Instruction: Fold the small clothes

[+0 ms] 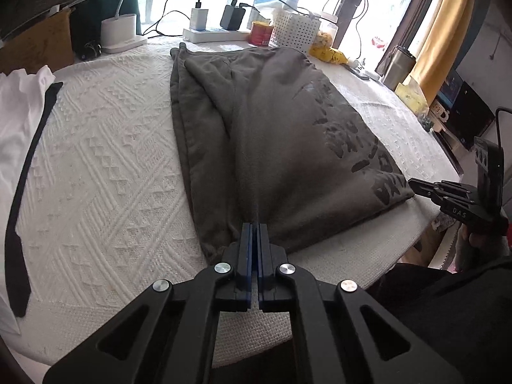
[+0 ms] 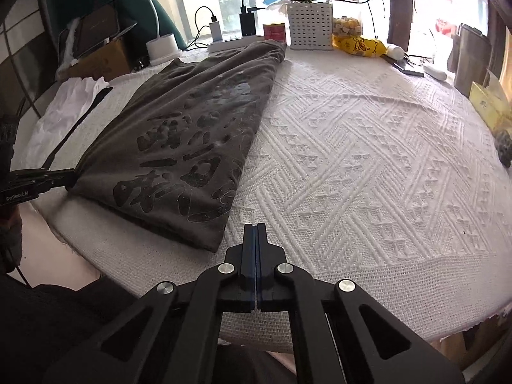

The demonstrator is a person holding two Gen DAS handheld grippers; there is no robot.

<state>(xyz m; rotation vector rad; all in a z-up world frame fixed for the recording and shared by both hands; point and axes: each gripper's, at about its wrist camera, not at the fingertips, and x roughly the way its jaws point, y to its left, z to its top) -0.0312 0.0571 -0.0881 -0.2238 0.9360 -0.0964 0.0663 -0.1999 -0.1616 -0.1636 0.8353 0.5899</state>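
A grey-brown T-shirt (image 1: pixel 272 134) with dark printed characters lies partly folded lengthwise on the white textured tablecloth (image 1: pixel 105 166). My left gripper (image 1: pixel 255 225) is shut on the shirt's near hem, and the cloth puckers at the fingertips. In the right wrist view the shirt (image 2: pixel 192 134) lies at the left, with the left gripper (image 2: pixel 68 177) pinching its near left edge. My right gripper (image 2: pixel 255 227) is shut and empty, just off the shirt's near right corner, above the bare cloth. It also shows in the left wrist view (image 1: pixel 416 184) beside that corner.
A white garment with a black strip (image 1: pixel 22 147) lies at the table's left. Along the far edge stand a lamp base (image 1: pixel 120 30), chargers on a power strip (image 1: pixel 208 33), a red can (image 1: pixel 260 33), a white perforated basket (image 2: pixel 308 27), a yellow snack bag (image 2: pixel 358 46) and a steel cup (image 1: pixel 396 67).
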